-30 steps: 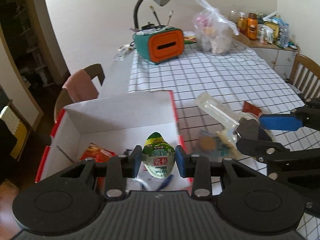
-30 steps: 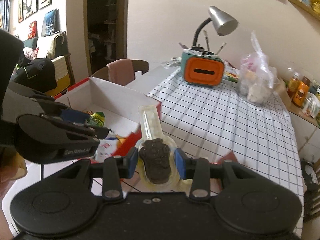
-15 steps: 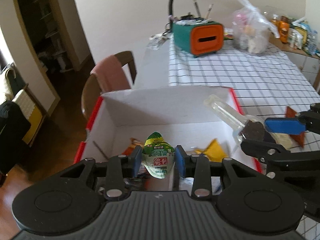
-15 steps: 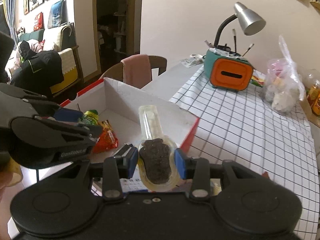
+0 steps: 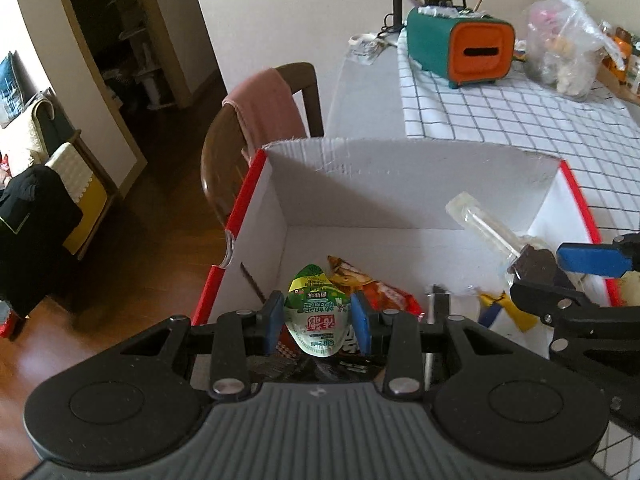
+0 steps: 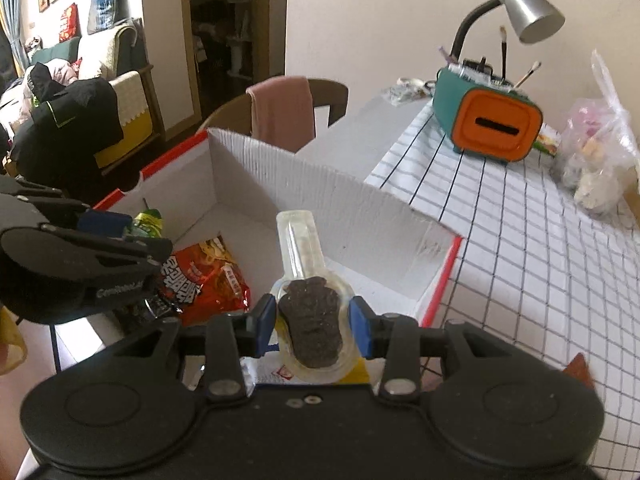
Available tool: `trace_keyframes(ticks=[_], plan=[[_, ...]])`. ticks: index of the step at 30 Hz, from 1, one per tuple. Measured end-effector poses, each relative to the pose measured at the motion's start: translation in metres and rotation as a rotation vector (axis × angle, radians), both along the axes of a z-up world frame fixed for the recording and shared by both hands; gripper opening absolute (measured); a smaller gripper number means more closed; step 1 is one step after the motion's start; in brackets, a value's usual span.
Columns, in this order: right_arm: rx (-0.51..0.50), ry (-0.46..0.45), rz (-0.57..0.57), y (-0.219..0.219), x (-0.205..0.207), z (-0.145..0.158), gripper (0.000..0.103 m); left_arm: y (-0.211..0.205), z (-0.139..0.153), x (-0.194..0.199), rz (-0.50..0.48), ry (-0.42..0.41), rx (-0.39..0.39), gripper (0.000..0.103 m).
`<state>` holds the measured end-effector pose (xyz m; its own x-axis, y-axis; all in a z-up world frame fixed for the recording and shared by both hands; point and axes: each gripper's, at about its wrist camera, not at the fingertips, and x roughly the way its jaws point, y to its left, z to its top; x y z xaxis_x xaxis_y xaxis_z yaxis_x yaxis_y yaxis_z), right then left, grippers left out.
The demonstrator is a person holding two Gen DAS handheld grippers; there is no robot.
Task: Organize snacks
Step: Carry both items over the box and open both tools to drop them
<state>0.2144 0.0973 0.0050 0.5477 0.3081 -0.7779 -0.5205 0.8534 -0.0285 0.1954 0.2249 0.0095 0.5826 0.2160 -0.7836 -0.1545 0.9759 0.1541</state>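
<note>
Right gripper (image 6: 312,322) clamping clear-wrapped dark snack (image 6: 314,330), hanging over box (image 6: 320,184) near right edge; red packet (image 6: 204,276) lying inside.

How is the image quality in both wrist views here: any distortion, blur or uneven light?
Left wrist view: strong fisheye bending of the box rim and the checked tablecloth; the green packet in the left tool is sharp and its print legible. Right wrist view: the same curvature; the paw-shaped snack in the right tool is sharp, and the doorway behind is dark.
</note>
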Motion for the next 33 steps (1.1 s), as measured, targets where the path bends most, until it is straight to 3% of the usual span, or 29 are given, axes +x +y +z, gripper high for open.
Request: trace_keyframes(ticks=[14, 17, 24, 33], plan=[[-0.028, 0.074, 0.045, 0.016, 0.001, -0.03, 0.039, 0.002, -0.025, 0.009, -0.009, 0.063, 0.015, 0.035], [-0.028, 0.082, 0.051, 0.017, 0.0, -0.031, 0.034, 0.002, -0.029, 0.009, -0.012, 0.072, 0.014, 0.035], [-0.037, 0.09, 0.052, 0.017, -0.004, -0.032, 0.039, 0.002, -0.032, 0.005, -0.012, 0.069, 0.011, 0.035], [0.005, 0.064, 0.022, -0.002, -0.013, -0.017, 0.045, -0.001, -0.023, -0.004, -0.018, 0.043, -0.005, 0.049]])
